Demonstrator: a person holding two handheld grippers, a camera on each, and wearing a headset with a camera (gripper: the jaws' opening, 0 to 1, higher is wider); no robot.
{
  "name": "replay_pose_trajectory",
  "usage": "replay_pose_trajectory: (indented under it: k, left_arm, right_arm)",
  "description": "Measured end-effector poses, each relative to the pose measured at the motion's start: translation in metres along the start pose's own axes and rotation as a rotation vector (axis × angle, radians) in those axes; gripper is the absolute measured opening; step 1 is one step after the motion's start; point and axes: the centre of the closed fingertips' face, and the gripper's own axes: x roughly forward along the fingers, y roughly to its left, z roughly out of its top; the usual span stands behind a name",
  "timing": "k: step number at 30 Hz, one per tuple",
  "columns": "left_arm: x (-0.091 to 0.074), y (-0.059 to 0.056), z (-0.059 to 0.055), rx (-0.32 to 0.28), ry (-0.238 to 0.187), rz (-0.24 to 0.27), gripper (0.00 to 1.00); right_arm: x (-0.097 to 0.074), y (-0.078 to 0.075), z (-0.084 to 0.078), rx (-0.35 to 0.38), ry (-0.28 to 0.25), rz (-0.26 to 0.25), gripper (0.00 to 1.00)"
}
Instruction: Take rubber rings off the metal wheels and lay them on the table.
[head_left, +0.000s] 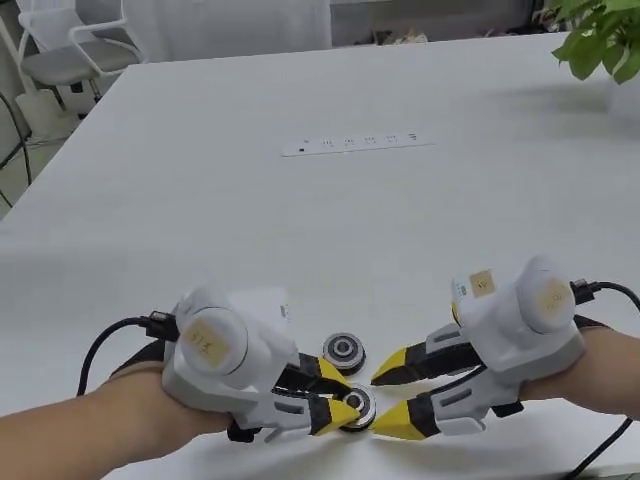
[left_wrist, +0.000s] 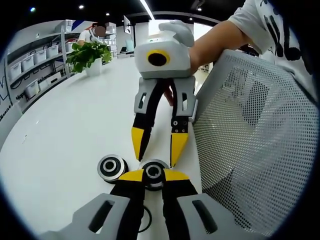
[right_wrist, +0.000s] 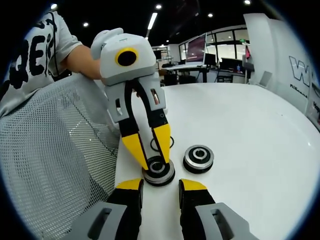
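The left forearm (head_left: 90, 430) comes in low from the near left corner of the white table (head_left: 300, 230), and the right forearm (head_left: 610, 370) from the near right. Both lie close to the tabletop, and the two tools point at each other, nose to nose.

The left gripper (head_left: 338, 392) slopes down towards the table. Its yellow-tipped jaws are drawn close together and clamp the nearer wheel (head_left: 360, 408) from opposite sides, with the tips pressed against its edge. The right gripper (left_wrist: 156, 156) faces it with its jaws parted about a wheel's width. It grasps nothing, and its tips sit just beside the same wheel, on the far side from the left tool.

The clamped wheel lies flat on the table near the front edge, its axle hole facing up; its outer edge looks like bare grey metal. A second wheel (head_left: 343, 350) lies flat just beside it, apart from both tools, with a black band round its rim. A thin loose black ring (right_wrist: 172, 142) lies flat on the table under the left gripper. A mesh chair back (left_wrist: 250, 140) stands at the table's near edge.
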Motion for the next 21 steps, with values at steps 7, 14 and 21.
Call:
replay_pose_trajectory:
  k: [7, 14, 21]
  left_arm:
    - [0.0002, 0.0007, -0.0001, -0.004, -0.001, 0.004, 0.07]
    - [0.0006, 0.0008, -0.0002, -0.009, 0.0, 0.008, 0.07]
    - [0.001, 0.0007, -0.0004, -0.015, 0.0, 0.01, 0.07]
  right_arm:
    - [0.0069, 0.0059, -0.0014, -0.018, 0.01, 0.016, 0.26]
    - [0.0031, 0.0024, 0.0014, 0.007, -0.014, 0.001, 0.21]
    - [0.0016, 0.0033, -0.0008, -0.001, -0.015, -0.005, 0.19]
